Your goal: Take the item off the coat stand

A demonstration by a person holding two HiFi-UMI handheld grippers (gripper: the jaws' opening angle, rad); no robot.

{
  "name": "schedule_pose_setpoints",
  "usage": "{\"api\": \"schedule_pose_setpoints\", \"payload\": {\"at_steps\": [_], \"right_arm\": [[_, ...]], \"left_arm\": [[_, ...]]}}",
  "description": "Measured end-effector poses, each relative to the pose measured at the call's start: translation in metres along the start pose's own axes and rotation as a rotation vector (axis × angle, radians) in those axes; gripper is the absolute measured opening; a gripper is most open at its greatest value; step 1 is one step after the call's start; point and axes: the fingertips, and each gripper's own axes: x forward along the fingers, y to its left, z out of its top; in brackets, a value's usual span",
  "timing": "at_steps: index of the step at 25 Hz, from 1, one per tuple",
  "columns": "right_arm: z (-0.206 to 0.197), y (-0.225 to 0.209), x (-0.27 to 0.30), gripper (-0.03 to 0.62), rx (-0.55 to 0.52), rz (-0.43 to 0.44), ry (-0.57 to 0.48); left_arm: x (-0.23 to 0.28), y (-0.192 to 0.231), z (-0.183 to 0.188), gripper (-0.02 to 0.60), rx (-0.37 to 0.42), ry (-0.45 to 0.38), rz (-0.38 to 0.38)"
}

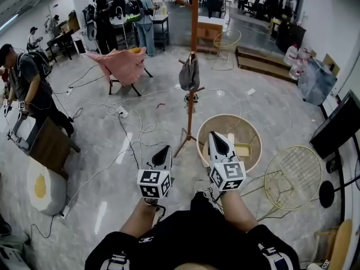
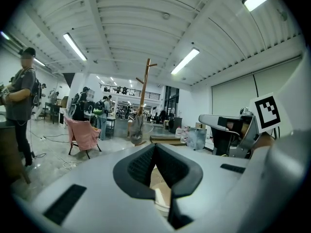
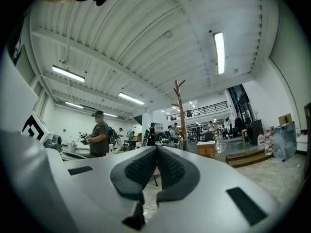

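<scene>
Wooden coat stand (image 1: 193, 49) upright on pale floor (image 1: 259, 94), grey bag (image 1: 189, 75) hanging from its peg, left gripper (image 1: 166, 148) and right gripper (image 1: 214, 134) side by side, well short of stand, round woven basket (image 1: 243, 127) beyond right gripper, pink-draped chair (image 1: 124, 65) left of stand, cables (image 1: 132, 134) strewn between.
</scene>
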Motion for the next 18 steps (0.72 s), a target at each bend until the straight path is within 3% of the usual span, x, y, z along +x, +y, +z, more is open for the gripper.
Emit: {"api": "schedule_pose_setpoints", "payload": {"at_steps": [8,18], "right_arm": [[-0.011,-0.04,0.074,0.015,0.017,0.012,-0.002],[-0.008,-0.145,0.211,0.015,0.069,0.03,-0.003]], "left_arm": [[0.067,0.042,0.009,0.012,-0.013,0.01,0.047],[0.221,0.074,0.058,0.012,0.02,0.019,0.069]]}}
